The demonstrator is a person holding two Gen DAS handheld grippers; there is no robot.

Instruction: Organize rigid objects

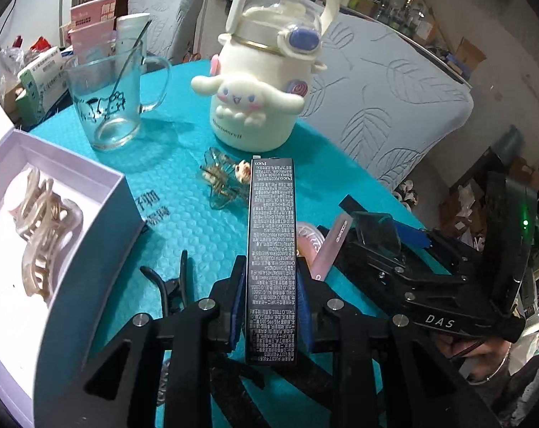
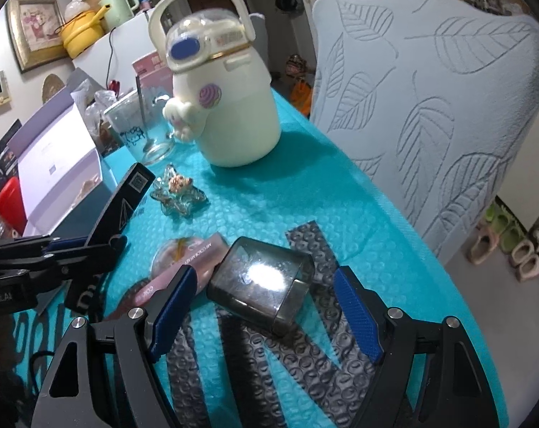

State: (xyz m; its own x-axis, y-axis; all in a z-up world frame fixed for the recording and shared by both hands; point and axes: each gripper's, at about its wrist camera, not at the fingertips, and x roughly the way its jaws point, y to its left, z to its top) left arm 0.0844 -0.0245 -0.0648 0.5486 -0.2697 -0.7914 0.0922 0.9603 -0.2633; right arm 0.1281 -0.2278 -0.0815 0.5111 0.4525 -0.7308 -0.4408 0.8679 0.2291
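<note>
At far left an open white box [image 1: 91, 192] holds a pale hair claw [image 1: 41, 221] on the teal bubble-wrap table cover [image 1: 184, 192]; a glass mug [image 1: 116, 96] and a cream cartoon bottle [image 1: 258, 82] stand behind. At centre the left gripper [image 1: 271, 299] pinches a long black carton [image 1: 271, 260] between its blue pads, jaws pressed against its narrow sides, the carton's far end reaching over a clear star-shaped clip [image 1: 219, 182]. Swung toward the box, that long end could likely sweep the clip or knock the mug. To the right, the right gripper [image 2: 266, 306] has its jaws spread wide either side of a smoky grey case [image 2: 266, 281], touching nothing; closing off-centre could shove the case against the pink tube [image 2: 198, 260] just beside it
</note>
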